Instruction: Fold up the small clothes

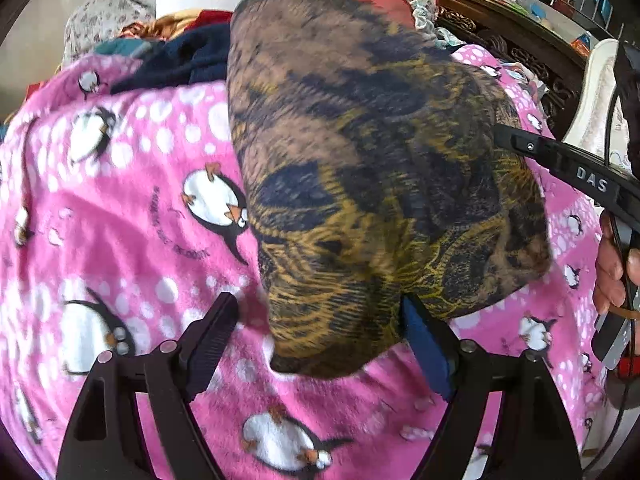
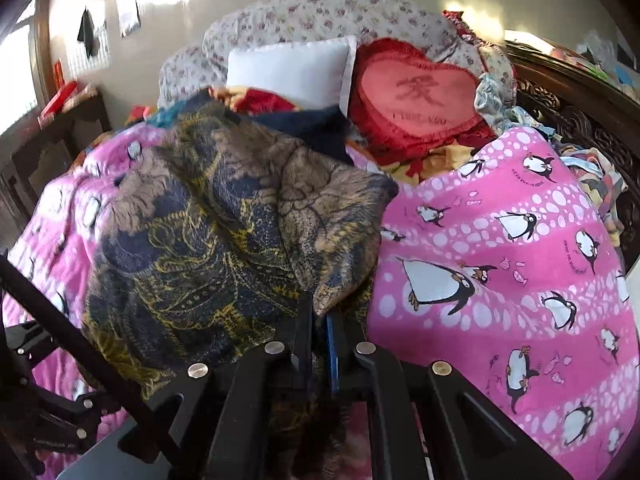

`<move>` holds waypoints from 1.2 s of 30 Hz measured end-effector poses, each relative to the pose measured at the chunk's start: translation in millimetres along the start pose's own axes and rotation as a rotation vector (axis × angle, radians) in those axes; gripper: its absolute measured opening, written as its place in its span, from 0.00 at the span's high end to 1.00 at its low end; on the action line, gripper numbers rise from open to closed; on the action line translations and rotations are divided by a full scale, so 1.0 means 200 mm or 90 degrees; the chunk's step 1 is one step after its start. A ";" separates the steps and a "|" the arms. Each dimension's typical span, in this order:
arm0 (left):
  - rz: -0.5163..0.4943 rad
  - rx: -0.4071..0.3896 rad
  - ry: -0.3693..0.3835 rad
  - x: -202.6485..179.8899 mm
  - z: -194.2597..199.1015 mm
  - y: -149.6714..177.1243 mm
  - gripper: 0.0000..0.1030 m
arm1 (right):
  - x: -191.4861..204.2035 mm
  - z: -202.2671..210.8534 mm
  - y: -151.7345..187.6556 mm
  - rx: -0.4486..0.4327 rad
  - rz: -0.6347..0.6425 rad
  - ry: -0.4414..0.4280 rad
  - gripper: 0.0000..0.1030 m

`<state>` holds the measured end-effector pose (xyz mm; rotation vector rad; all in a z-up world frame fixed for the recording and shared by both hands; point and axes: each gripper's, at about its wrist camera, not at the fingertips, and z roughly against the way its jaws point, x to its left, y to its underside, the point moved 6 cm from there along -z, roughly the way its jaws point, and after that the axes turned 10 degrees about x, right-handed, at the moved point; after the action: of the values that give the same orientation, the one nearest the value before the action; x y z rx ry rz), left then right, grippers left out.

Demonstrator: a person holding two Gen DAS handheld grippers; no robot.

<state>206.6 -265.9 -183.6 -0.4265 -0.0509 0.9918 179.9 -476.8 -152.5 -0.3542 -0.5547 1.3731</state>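
A brown, navy and yellow patterned garment (image 1: 360,168) lies bunched on a pink penguin blanket (image 1: 120,200). My left gripper (image 1: 320,336) is open, its fingers standing wide on either side of the garment's near end; the left finger (image 1: 216,332) is apart from the cloth, and the blue pad (image 1: 424,344) sits at its edge. In the right wrist view my right gripper (image 2: 318,322) is shut on a fold of the garment (image 2: 208,220) at its near edge. In the left wrist view the right gripper's black finger (image 1: 560,160) reaches the garment's right side, held by a hand (image 1: 612,272).
Behind the garment lie a dark blue cloth (image 2: 308,128), a red heart-shaped cushion (image 2: 416,100), a white pillow (image 2: 288,68) and floral bedding (image 2: 320,16). A carved dark wooden bed frame (image 2: 580,120) runs along the right. The pink blanket (image 2: 500,260) covers the right side.
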 end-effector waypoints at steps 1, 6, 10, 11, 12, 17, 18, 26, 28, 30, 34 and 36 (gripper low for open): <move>0.000 -0.013 0.007 0.00 0.06 -0.01 0.20 | -0.01 0.03 0.00 -0.003 -0.002 -0.007 0.88; 0.000 -0.079 -0.009 0.01 0.22 -0.03 0.20 | 0.04 0.26 0.13 -0.022 0.012 -0.051 0.75; 0.025 -0.058 -0.014 0.02 0.13 -0.06 0.20 | 0.12 0.14 0.26 0.026 -0.006 -0.092 0.52; 0.033 -0.050 -0.019 0.03 0.09 -0.06 0.20 | 0.12 0.11 0.27 0.031 -0.007 -0.087 0.68; 0.040 -0.042 -0.029 0.02 0.04 -0.07 0.20 | 0.11 0.07 0.28 0.030 -0.004 -0.061 0.97; 0.082 -0.039 0.000 0.06 0.01 -0.09 0.19 | 0.02 0.15 0.26 0.000 -0.030 -0.075 0.97; 0.081 -0.041 -0.006 0.06 0.01 -0.09 0.19 | 0.02 0.13 0.26 0.006 -0.030 -0.060 0.97; 0.081 -0.046 -0.029 0.03 0.03 -0.06 0.19 | 0.02 0.06 0.31 0.034 -0.036 -0.033 0.91; 0.082 -0.050 -0.033 0.01 0.05 -0.05 0.19 | 0.03 0.14 0.30 0.015 -0.031 -0.019 0.89; 0.087 -0.054 -0.030 0.02 0.08 -0.06 0.19 | 0.04 0.21 0.27 -0.011 -0.037 -0.024 0.86; 0.092 -0.061 -0.029 0.03 0.12 -0.06 0.19 | 0.08 0.25 0.21 -0.046 -0.048 -0.065 0.75; 0.089 -0.058 -0.034 0.04 0.13 -0.07 0.19 | 0.10 0.20 0.18 -0.041 -0.053 -0.076 0.73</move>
<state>215.6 -257.6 -156.7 -0.4917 -0.1161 1.1418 129.8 -454.5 -136.1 -0.2985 -0.7066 1.3039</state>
